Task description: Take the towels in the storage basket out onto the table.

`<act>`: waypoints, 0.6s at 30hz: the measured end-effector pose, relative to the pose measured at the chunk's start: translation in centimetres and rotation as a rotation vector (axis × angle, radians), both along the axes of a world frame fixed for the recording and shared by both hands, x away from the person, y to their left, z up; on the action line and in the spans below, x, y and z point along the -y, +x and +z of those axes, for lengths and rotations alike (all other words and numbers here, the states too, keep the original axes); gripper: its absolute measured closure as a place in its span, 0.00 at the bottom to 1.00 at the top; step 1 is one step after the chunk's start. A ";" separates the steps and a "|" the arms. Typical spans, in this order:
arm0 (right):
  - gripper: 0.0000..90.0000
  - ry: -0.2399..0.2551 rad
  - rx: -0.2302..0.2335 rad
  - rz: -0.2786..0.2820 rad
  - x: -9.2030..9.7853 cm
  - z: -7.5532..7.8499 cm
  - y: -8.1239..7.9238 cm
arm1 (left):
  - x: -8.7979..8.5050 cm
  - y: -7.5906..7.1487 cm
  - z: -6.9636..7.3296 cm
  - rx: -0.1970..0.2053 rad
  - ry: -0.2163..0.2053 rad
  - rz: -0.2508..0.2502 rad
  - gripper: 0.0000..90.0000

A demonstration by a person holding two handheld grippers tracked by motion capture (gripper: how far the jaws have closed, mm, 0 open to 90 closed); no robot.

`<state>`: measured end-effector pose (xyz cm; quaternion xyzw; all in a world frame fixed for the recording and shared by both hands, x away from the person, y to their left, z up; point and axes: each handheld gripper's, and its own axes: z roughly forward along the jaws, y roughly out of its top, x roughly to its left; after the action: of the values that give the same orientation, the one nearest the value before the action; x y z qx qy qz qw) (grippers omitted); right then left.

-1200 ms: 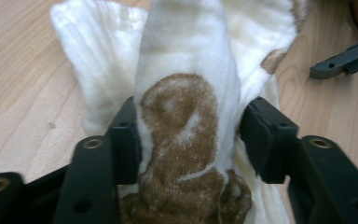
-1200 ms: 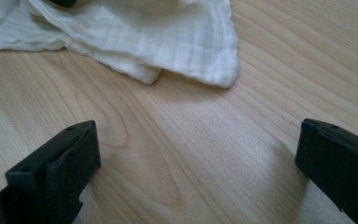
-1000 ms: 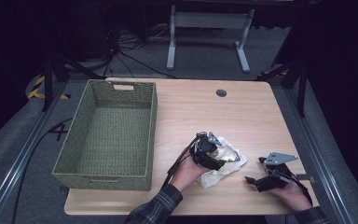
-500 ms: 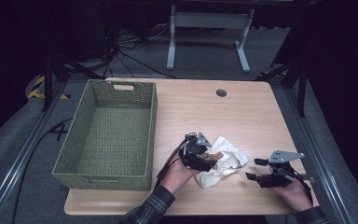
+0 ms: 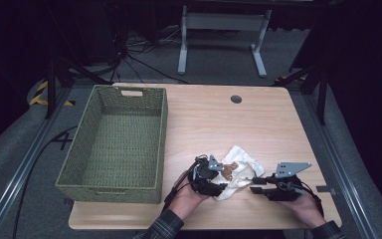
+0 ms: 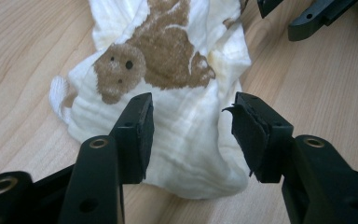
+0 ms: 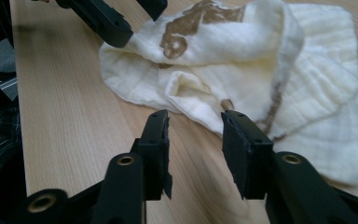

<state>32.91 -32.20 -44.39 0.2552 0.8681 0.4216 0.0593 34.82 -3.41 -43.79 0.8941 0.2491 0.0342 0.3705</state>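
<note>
A cream cloth (image 5: 242, 162) printed with a brown bear (image 6: 158, 56) lies crumpled near the table's front edge. My left gripper (image 5: 223, 180) reaches in from the cloth's left. Its jaws have just been closing and stand apart over the cloth's near edge (image 6: 191, 135), not pinching it. My right gripper (image 5: 256, 188) lies on the cloth's right side, pointing left. Its jaws have also just been closing; they remain open (image 7: 196, 149), with bare wood between them and a cloth fold (image 7: 191, 93) just past the tips.
A green woven basket (image 5: 161, 144) stands empty on the left half of the wooden table (image 5: 219, 119). A round cable hole (image 5: 236, 99) sits near the far edge. Beyond the table are a metal stand (image 5: 219, 22) and floor cables.
My left gripper has slid left and toward the front edge along the cloth. The right gripper's jaws have narrowed a lot, and it has shifted slightly toward the cloth.
</note>
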 end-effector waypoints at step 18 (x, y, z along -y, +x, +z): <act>0.86 -0.025 -0.043 0.060 -4.0 -0.8 1.8 | 0.6 0.2 -1.2 -0.023 0.065 -0.003 0.81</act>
<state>34.67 -28.21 -45.22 0.2371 0.8816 0.4069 0.0311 35.00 -4.03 -44.96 0.9064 0.2509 0.0313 0.3384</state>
